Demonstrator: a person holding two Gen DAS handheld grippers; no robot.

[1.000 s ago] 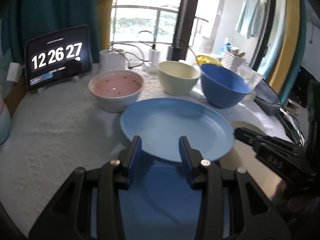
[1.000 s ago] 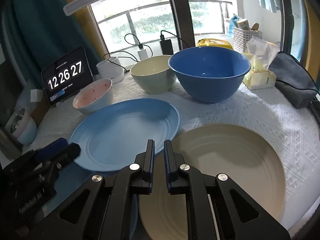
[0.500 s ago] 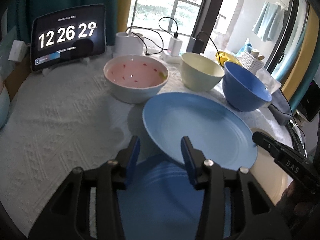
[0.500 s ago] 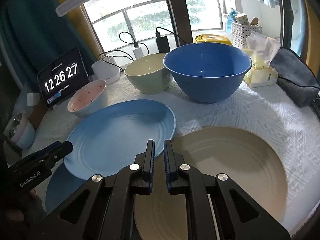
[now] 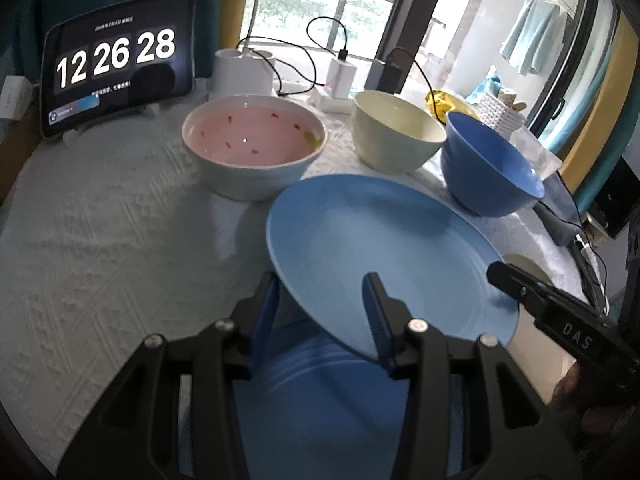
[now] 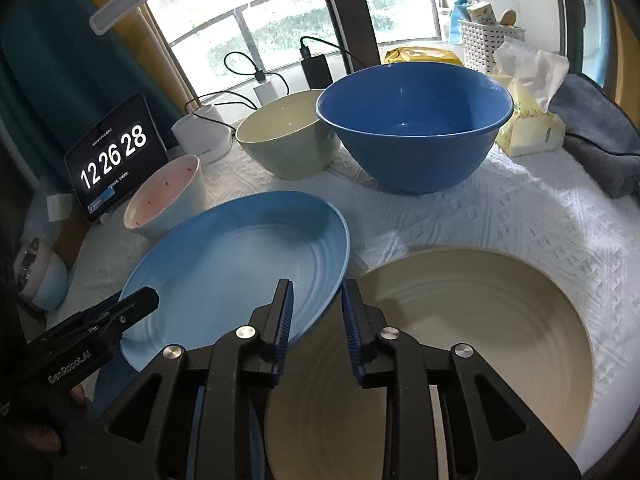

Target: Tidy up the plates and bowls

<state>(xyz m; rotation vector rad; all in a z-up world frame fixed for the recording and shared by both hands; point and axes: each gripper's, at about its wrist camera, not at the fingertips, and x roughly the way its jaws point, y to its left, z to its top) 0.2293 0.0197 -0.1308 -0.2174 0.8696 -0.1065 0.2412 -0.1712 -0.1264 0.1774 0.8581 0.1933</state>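
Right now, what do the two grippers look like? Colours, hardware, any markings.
Both are matte black handheld units with triangular cut-outs in the linkage, silver pivot screws and ribbed blue finger pads. The left gripper shows white "GenRobot.AI" lettering along its side in the right wrist view. The right gripper shows "DAS" in the left wrist view. No cables or sleeves visible.

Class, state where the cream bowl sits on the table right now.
In both wrist views the cream bowl stands at the back of the table near the window, between the pink bowl on its left and the blue bowl on its right.
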